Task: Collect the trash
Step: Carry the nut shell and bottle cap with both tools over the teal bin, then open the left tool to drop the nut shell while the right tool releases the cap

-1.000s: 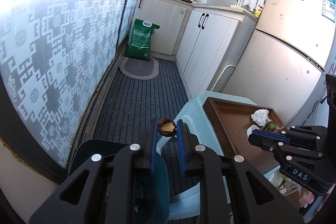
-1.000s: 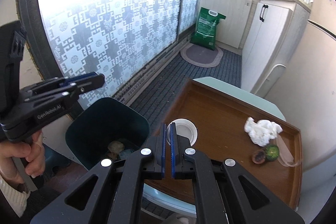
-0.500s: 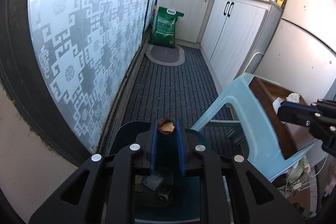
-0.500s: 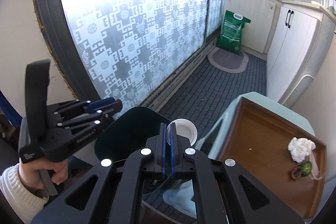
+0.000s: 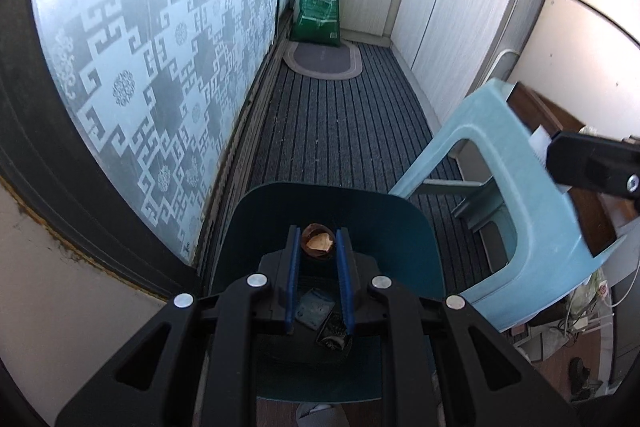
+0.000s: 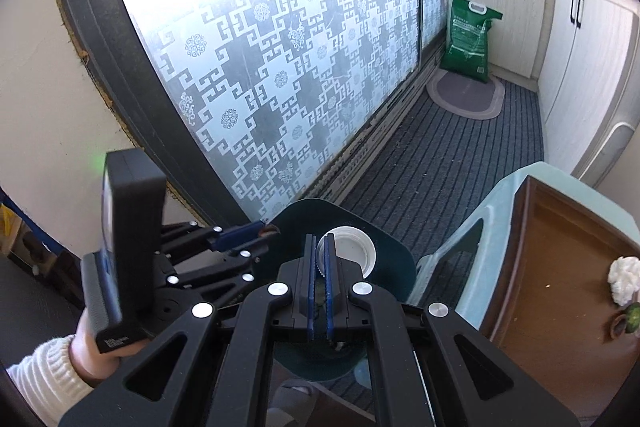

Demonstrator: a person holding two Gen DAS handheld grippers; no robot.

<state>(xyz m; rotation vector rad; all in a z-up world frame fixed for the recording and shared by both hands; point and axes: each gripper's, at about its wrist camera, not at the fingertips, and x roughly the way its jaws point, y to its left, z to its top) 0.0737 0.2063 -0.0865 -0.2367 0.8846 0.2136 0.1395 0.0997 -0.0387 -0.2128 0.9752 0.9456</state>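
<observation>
Left wrist view looks steeply down over the dark teal trash bin [image 5: 320, 211], with the left gripper [image 5: 317, 247] poised above its open mouth. Its two blue-padded fingers are set narrow and pinch a small brown fruit shell [image 5: 317, 245], hollow side up with a pale scrap inside, right at the fingertips. Down in the bin, between the fingers, lie a bluish square wrapper [image 5: 314, 311] and a dark crumpled packet [image 5: 334, 337]. To the right of the bin stands a pale blue plastic stool [image 5: 516, 163] carrying a brown wooden tray [image 5: 548, 111], and the black body of the other tool pokes in at the right edge. From the right wrist view, the right gripper [image 6: 319, 251] has its pads nearly together, clamped on the ribbed edge of a white bottle cap [image 6: 350, 251], which stands on edge with its open side facing the camera, above the bin's far rim [image 6: 320, 205]. The left gripper shows at the near left, gripped by a hand [image 6: 94, 351] in a white knitted sleeve [image 6: 40, 383]. On the tray's right side remain a white crumpled tissue [image 6: 624, 279], a green lime piece [image 6: 633, 319] and another brown shell [image 6: 619, 325], close together. Far down the striped grey floor mat [image 6: 440, 155], a green sack [image 6: 470, 41] leans against white cabinets [image 6: 500, 7].
</observation>
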